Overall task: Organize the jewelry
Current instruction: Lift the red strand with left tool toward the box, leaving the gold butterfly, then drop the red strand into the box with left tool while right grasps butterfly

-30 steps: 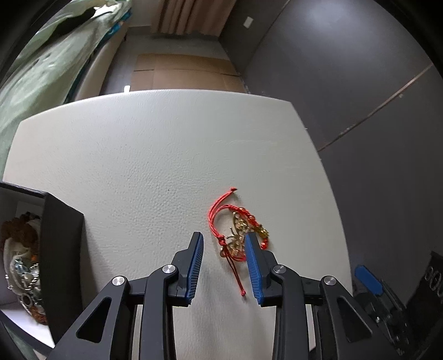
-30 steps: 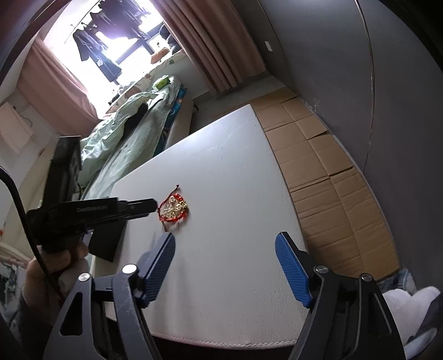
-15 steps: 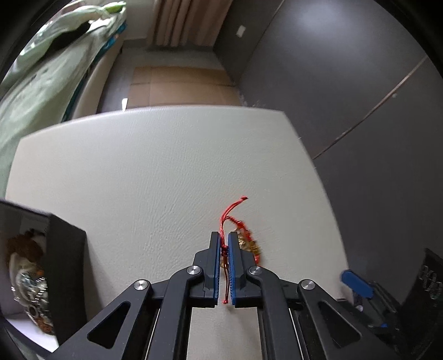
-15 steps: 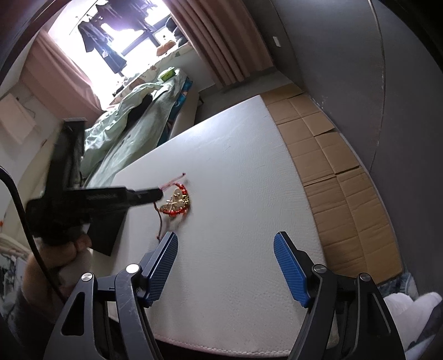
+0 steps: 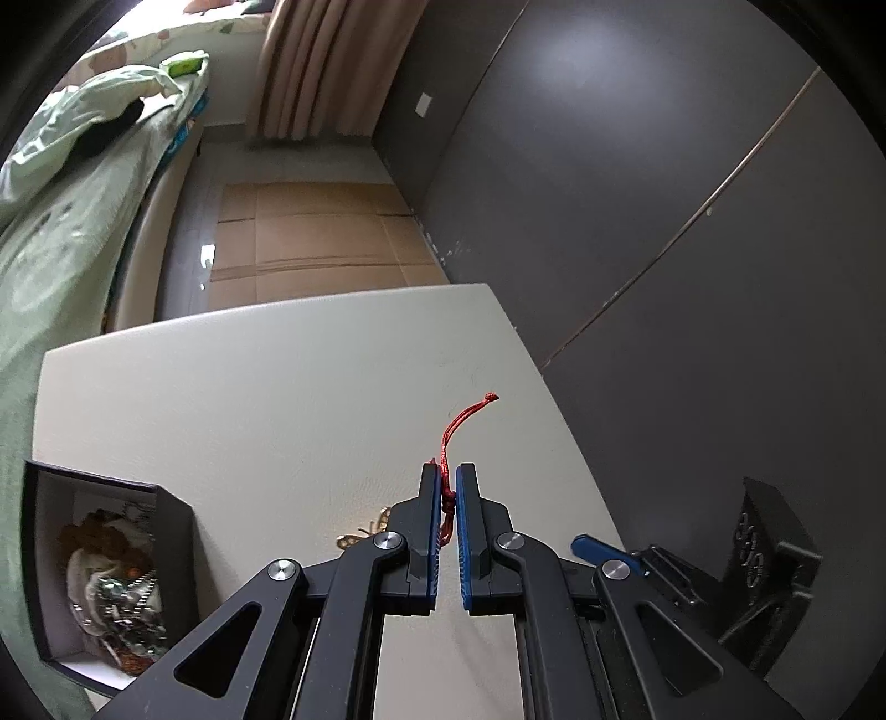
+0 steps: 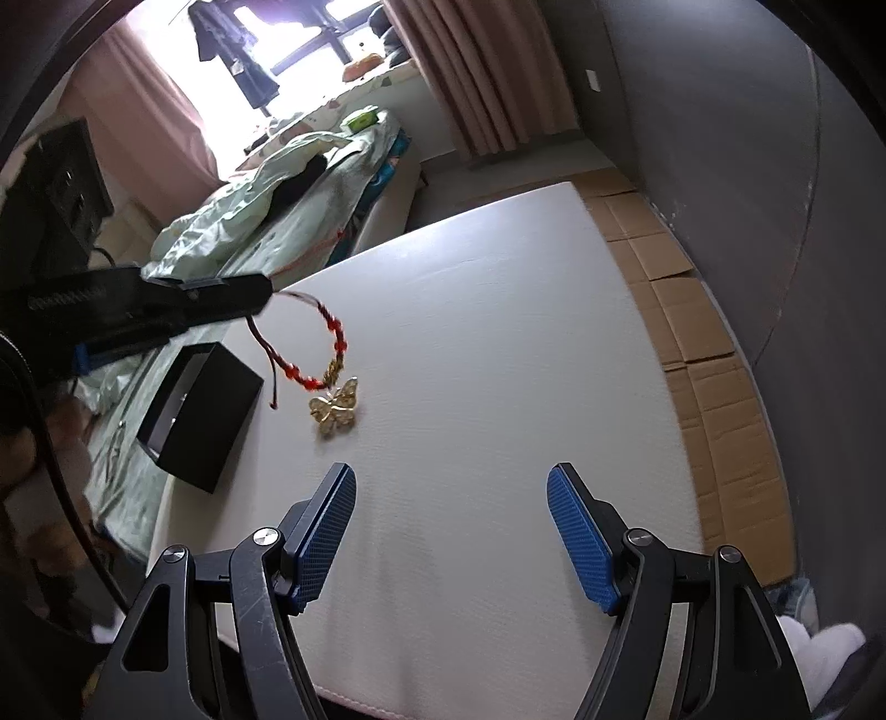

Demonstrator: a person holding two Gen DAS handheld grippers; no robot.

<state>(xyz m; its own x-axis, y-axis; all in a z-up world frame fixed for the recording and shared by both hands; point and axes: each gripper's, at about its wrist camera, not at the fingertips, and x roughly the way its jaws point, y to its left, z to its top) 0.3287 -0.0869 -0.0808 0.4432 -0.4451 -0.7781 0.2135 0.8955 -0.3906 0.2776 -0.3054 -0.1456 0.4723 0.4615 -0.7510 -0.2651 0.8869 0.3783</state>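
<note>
Daylight floods in through the window [image 6: 310, 50] at the far end, so bright that the panes blow out to white and the clothes hanging there read as dark shapes. The pale surface [image 6: 498, 343] catches it evenly, with only soft shadows. The grey wall [image 5: 637, 166] carries a dull patch of glare. Both fisheye views bend straight edges hard and fade to a black ring at the rim. Close to the lens on the right view's left edge, things go dim and smeared, perhaps a hand.
</note>
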